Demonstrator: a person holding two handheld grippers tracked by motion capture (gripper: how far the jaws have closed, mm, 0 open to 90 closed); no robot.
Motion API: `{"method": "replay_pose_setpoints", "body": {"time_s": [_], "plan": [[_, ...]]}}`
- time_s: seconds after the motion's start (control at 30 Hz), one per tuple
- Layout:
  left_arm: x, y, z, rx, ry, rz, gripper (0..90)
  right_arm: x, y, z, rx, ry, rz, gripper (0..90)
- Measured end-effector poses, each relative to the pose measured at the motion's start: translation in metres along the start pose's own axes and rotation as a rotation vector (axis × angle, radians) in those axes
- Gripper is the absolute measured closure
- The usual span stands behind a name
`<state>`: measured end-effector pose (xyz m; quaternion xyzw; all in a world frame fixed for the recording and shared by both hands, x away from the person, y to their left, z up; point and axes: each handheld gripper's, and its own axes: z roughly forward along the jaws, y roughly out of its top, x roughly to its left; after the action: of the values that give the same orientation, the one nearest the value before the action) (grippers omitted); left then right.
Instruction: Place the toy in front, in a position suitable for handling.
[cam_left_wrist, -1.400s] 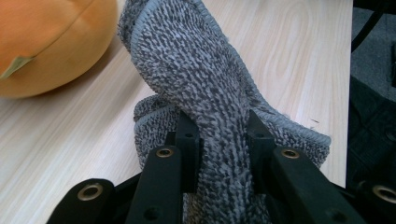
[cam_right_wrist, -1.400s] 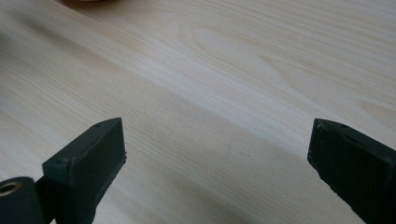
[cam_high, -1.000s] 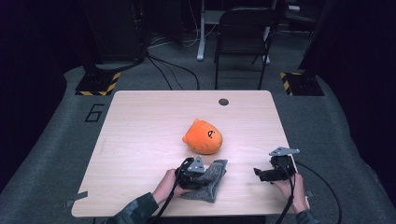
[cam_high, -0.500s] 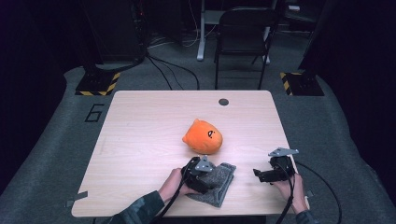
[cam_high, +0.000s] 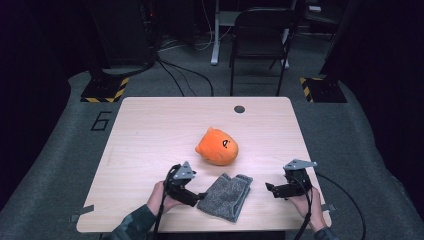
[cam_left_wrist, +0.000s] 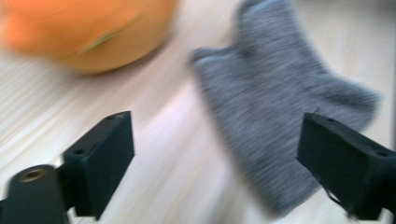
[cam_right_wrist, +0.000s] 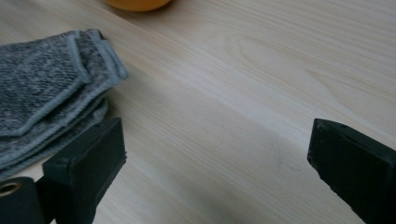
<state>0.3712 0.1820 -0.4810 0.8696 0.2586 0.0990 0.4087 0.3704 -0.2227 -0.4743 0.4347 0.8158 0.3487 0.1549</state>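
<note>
On the pale wooden table (cam_high: 150, 130), working along the near edge with a gripper in each hand. Having just been opening the left gripper (cam_high: 202, 196), letting go of the grey cloth (cam_high: 225, 196) and drawing back to the left of it. Now showing both black jaws set wide apart in the left gripper view, with bare wood between them and the blurred cloth lying off toward the right-hand jaw. Gripping nothing, pressing on nothing.

Leaving the cloth folded over on itself, flat on the table close to the front edge, between the two grippers, no longer bunched under the left gripper as a second ago. Judging the fold as laid down and the release as done, so probably finishing this fold or getting ready for a fresh grip on an edge.

Holding the right gripper (cam_high: 270, 189) low over the wood just to the right of the cloth, jaws likewise spread wide and empty, with the stacked cloth edges showing beside its left-hand jaw in the right gripper view. Sitting in much the same spot as before.

Further back, leaving the orange plush toy (cam_high: 217, 146) untouched near the middle of the table, just behind the cloth but apart from it. Beyond that, passing a small dark disc (cam_high: 239, 109) by the far edge, then a dark chair (cam_high: 260, 40) on the grey floor behind
</note>
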Motion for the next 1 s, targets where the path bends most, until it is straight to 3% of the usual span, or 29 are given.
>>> {"method": "replay_pose_setpoints", "body": {"time_s": [0.03, 0.07, 0.17, 0.23, 0.27, 0.33, 0.47, 0.6, 0.63, 0.67, 0.7, 0.73, 0.8, 1.0], "plan": [[0.0, 0.0, 0.0, 0.0, 0.0, 0.0, 9.0, 0.0, 0.0, 0.0, 0.0, 0.0, 0.0, 3.6], [0.012, -0.015, -0.007, -0.008, 0.05, -0.034, 7.9, 0.006, 0.003, 0.001, -0.007, 0.01, -0.007, 3.5], [0.031, -0.034, -0.014, -0.003, 0.127, -0.071, 4.1, 0.017, 0.008, 0.001, -0.011, 0.035, -0.021, 3.4], [0.043, -0.042, -0.019, -0.035, 0.119, -0.15, 2.7, 0.027, 0.012, 0.002, -0.02, 0.052, -0.046, 3.2], [0.047, -0.043, -0.02, -0.039, 0.124, -0.172, 2.6, 0.033, 0.015, 0.003, -0.02, 0.069, -0.051, 3.1], [0.053, -0.045, -0.018, -0.022, 0.161, -0.165, 1.2, 0.047, 0.021, 0.004, -0.023, 0.085, -0.083, 2.9], [0.061, -0.048, -0.009, 0.005, 0.167, -0.194, 0.1, 0.078, 0.032, 0.013, -0.025, 0.127, -0.138, 2.6], [0.064, -0.051, -0.002, 0.031, 0.175, -0.198, 0.1, 0.11, 0.04, 0.03, 0.0, 0.149, -0.208, 2.5], [0.064, -0.051, -0.002, 0.031, 0.175, -0.198, 0.1, 0.11, 0.04, 0.03, 0.0, 0.149, -0.208, 2.5], [0.066, -0.052, 0.001, 0.045, 0.185, -0.179, 0.1, 0.122, 0.041, 0.042, 0.011, 0.146, -0.242, 2.7], [0.066, -0.052, 0.001, 0.045, 0.185, -0.179, 0.1, 0.122, 0.041, 0.042, 0.011, 0.146, -0.242, 2.7], [0.066, -0.053, 0.003, 0.053, 0.177, -0.193, 0.1, 0.131, 0.042, 0.053, 0.039, 0.141, -0.264, 3.1], [0.066, -0.054, 0.004, 0.055, 0.184, -0.184, 0.1, 0.136, 0.042, 0.064, 0.065, 0.138, -0.277, 3.4], [0.065, -0.056, 0.005, 0.053, 0.198, -0.167, 0.3, 0.139, 0.032, 0.084, 0.131, 0.119, -0.299, 12.5]]}}
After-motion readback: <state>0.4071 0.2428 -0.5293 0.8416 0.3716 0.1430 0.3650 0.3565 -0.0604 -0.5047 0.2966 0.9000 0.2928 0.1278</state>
